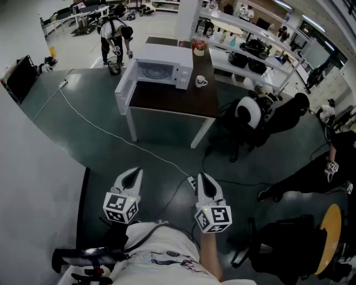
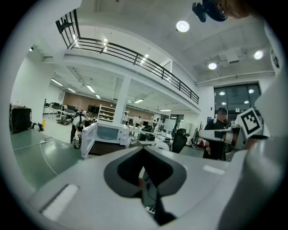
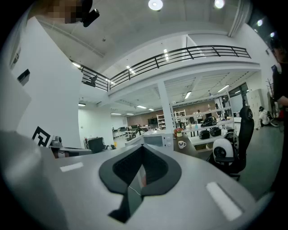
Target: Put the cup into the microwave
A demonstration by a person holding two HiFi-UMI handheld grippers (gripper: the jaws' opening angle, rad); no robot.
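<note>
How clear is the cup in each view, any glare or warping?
Head view: cup small but sharp beside the microwave, room lines bowed by the wide lens. Right gripper view: cup tiny, ceiling lamps glare. Left gripper view: cup too small to tell.

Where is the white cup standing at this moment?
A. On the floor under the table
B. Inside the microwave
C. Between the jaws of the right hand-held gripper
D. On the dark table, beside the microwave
D: the head view shows the white cup standing on the dark table, just beside the microwave, whose door hangs open.
</note>
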